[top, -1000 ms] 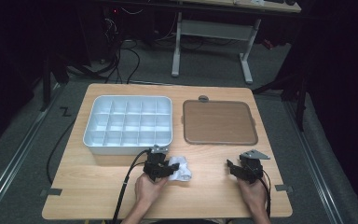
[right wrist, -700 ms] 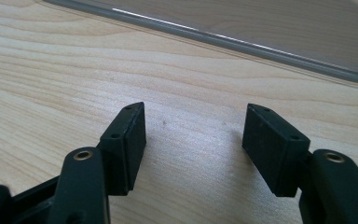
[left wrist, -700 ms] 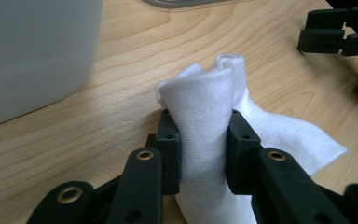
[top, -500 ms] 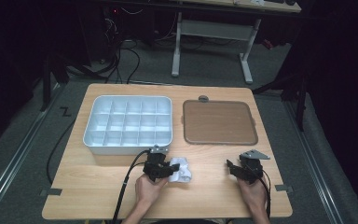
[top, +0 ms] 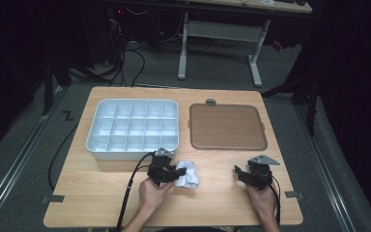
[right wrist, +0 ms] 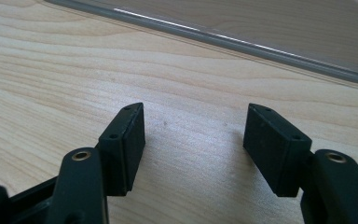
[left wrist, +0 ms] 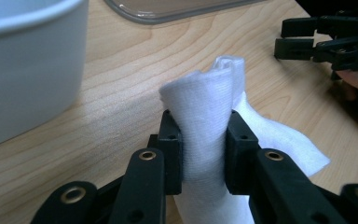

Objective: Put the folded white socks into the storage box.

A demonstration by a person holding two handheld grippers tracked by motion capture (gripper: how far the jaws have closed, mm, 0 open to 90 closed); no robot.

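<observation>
A crumpled white cloth [top: 188,177] lies on the wooden table [top: 101,203] near its front edge. My left gripper [top: 176,171] has just been closing on it. In the left gripper view both pads press a bunched fold of the cloth [left wrist: 205,102], which stands up between the jaws of the left gripper [left wrist: 204,140], and the rest trails off to the right. My right gripper [top: 239,173] rests on the table further right, open. Between its fingers, the right gripper [right wrist: 193,140] has only bare wood.
A white tray with several compartments [top: 130,153] stands just behind the left hand, its wall [left wrist: 23,70] close by. A flat brown tray [top: 227,126] sits behind the right hand, its rim [right wrist: 242,44] near that gripper. The right gripper [left wrist: 291,39] points toward the cloth.
The left jaws have drawn closer together on the cloth and bunched it slightly. The right hand has kept still.
</observation>
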